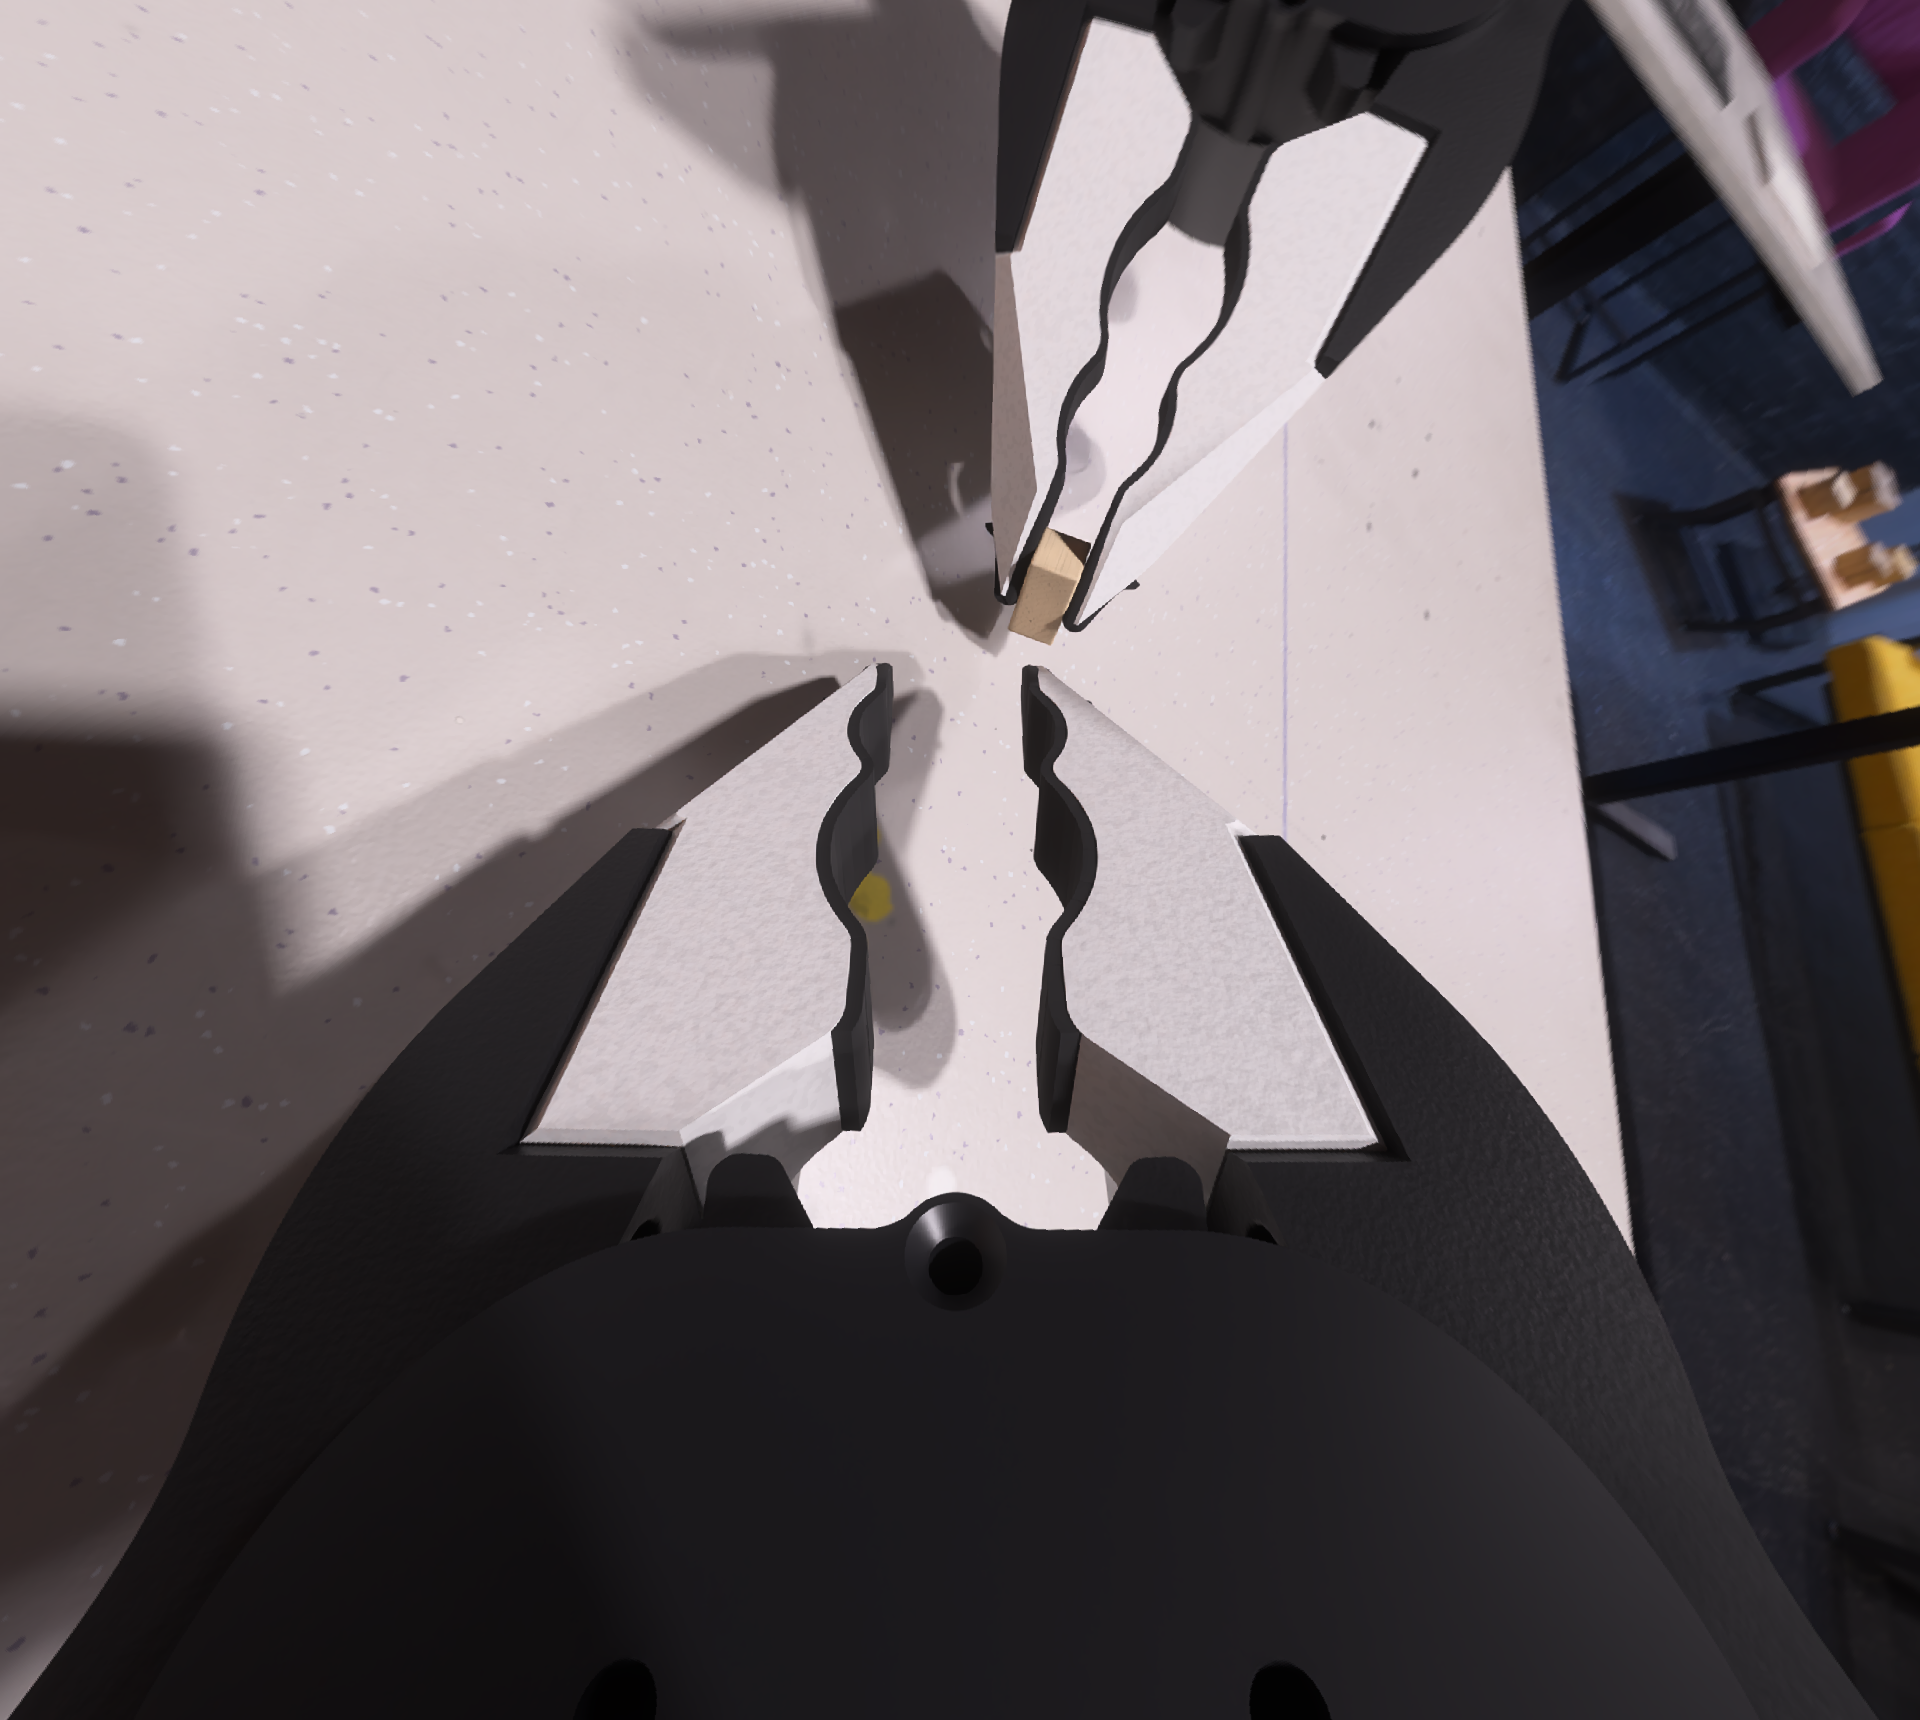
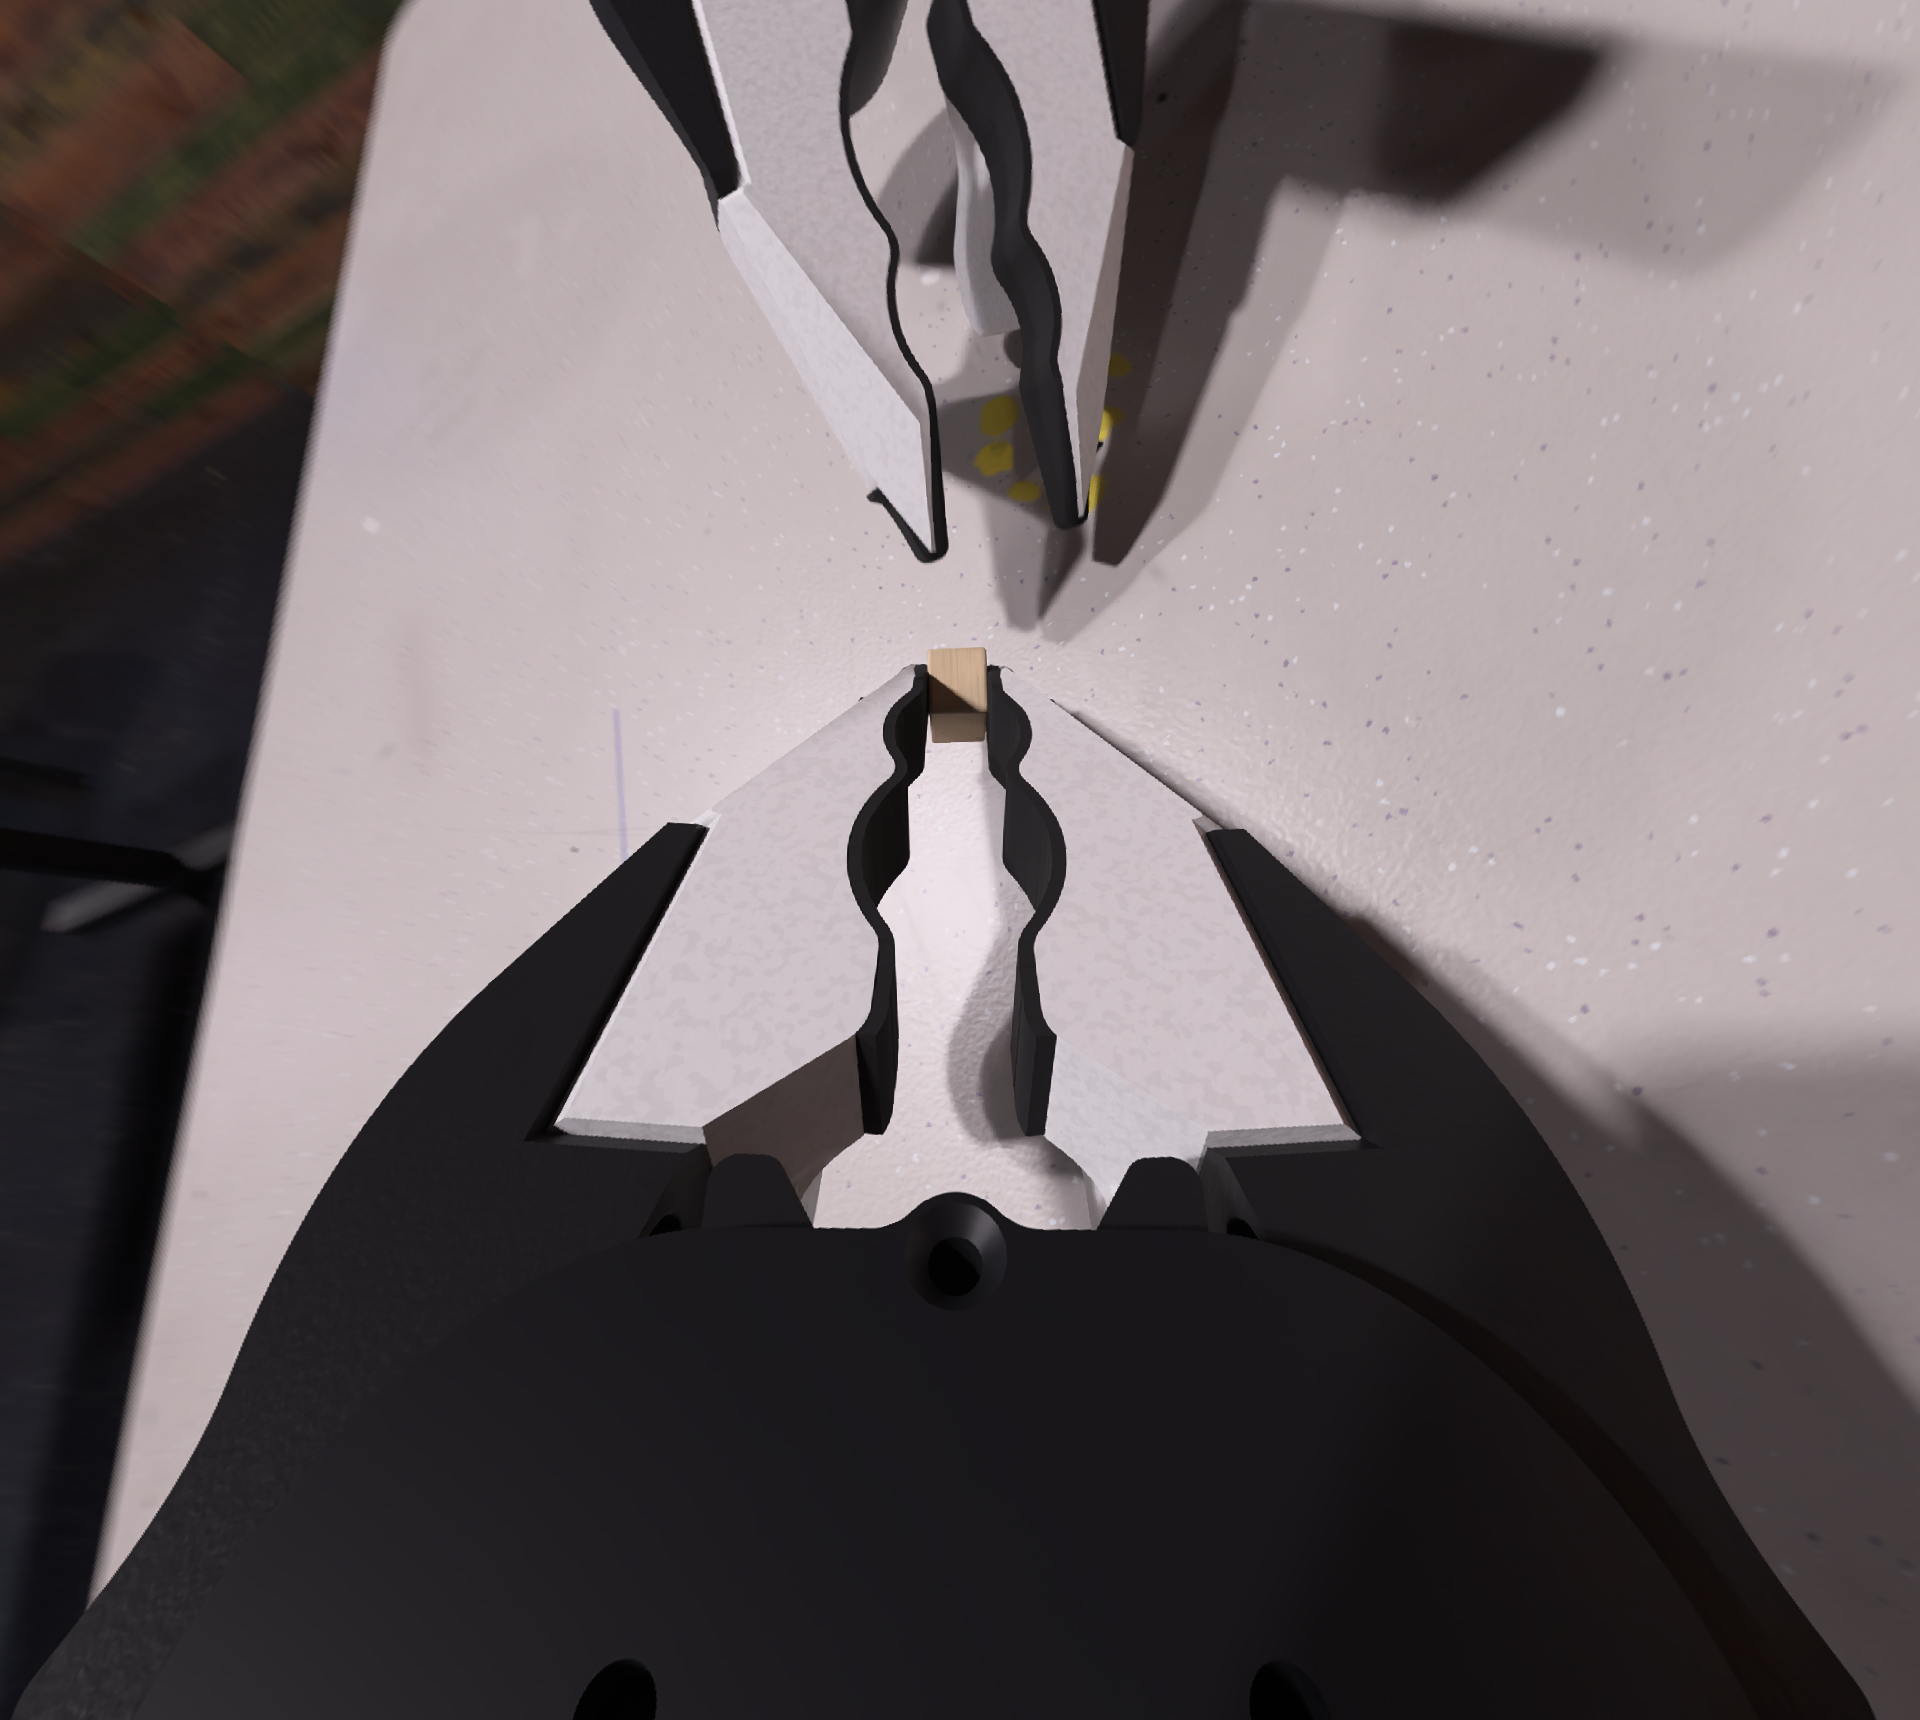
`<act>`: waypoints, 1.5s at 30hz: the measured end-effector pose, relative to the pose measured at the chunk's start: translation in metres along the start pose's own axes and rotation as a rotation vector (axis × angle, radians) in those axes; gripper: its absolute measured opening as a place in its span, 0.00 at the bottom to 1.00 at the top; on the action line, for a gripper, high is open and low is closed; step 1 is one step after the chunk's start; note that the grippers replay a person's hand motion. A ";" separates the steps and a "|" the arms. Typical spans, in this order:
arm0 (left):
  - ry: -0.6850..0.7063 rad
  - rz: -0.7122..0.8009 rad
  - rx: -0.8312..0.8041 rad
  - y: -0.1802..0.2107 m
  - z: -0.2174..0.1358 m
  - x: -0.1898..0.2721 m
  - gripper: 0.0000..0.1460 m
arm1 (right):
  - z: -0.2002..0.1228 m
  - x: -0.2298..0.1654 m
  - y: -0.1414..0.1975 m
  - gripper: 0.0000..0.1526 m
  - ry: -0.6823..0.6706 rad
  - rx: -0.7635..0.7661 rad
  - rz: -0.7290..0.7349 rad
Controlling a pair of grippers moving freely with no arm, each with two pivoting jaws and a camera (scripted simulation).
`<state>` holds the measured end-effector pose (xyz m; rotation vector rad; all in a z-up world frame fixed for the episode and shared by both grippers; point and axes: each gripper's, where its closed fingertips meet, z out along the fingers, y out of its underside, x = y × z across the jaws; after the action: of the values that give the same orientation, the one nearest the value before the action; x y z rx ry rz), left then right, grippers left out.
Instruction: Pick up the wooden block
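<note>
A small pale wooden block (image 2: 956, 696) sits between the tips of my right gripper (image 2: 958, 683), which is shut on it above the white speckled table (image 2: 1455, 735). In the left wrist view the same block (image 1: 1049, 598) shows pinched between the right gripper's tips (image 1: 1044, 610), coming down from the top. My left gripper (image 1: 956, 678) is open and empty, its tips just short of the block. In the right wrist view the left gripper (image 2: 1003, 532) faces mine from the top, tips apart.
Small yellow bits (image 2: 1000, 434) lie on the table under the left gripper; one yellow bit (image 1: 871, 899) shows between its fingers. The table's edge (image 1: 1548, 631) runs down the right, with dark blue floor, a wooden stand (image 1: 1844, 543) and a yellow object (image 1: 1875, 735) beyond.
</note>
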<state>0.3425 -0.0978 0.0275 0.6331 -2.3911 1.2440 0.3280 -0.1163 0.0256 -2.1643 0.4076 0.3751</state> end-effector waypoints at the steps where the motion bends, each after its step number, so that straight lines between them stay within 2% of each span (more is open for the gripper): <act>1: 0.009 -0.013 0.019 -0.002 -0.003 0.000 0.17 | -0.002 0.000 -0.001 0.07 -0.026 0.013 0.042; 3: 0.010 0.008 0.049 -0.006 -0.010 0.001 0.18 | -0.004 0.001 0.001 0.07 -0.056 0.012 0.104; 6: 0.000 0.193 0.046 -0.006 -0.017 0.013 0.20 | -0.004 -0.001 0.003 0.07 -0.087 -0.001 0.152; 11: -0.211 0.531 -0.042 0.007 -0.013 0.006 0.24 | -0.008 -0.007 -0.001 0.07 -0.100 0.022 0.138; 15: -0.299 0.649 -0.073 0.016 -0.006 -0.003 0.27 | -0.024 -0.002 -0.010 0.07 -0.046 0.107 0.083; 19: -0.423 0.711 -0.076 0.014 -0.006 -0.014 0.23 | -0.054 0.002 -0.022 0.07 -0.054 0.255 0.100; 23: -0.468 0.706 -0.066 0.008 -0.007 -0.021 0.21 | -0.069 0.001 -0.022 0.07 -0.132 0.286 0.228; 27: -0.515 0.735 -0.026 -0.002 -0.004 -0.022 0.23 | -0.050 -0.006 -0.020 0.07 -0.198 0.246 0.329; 32: -0.518 0.679 -0.003 -0.008 0.005 -0.015 0.39 | -0.024 -0.004 -0.021 0.07 -0.195 0.247 0.411; 35: -0.555 0.599 0.033 -0.014 0.003 -0.018 0.43 | -0.021 0.004 -0.020 0.07 -0.150 0.268 0.449; 37: -0.589 0.501 0.069 -0.018 0.000 -0.022 0.43 | -0.020 0.006 -0.023 0.07 -0.150 0.303 0.486; 39: -0.562 0.420 0.106 -0.022 0.002 -0.019 0.43 | -0.018 0.009 -0.024 0.07 -0.139 0.329 0.520; 41: -0.537 0.407 0.120 -0.023 0.006 -0.013 0.43 | -0.015 0.013 -0.025 0.07 -0.110 0.349 0.544; 45: -0.622 0.441 0.092 -0.021 0.008 -0.014 0.38 | -0.012 0.012 -0.029 0.07 -0.114 0.391 0.586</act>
<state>0.3644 -0.1118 0.0297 0.6038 -3.1301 1.5051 0.3521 -0.1121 0.0484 -1.6063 0.9678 0.6752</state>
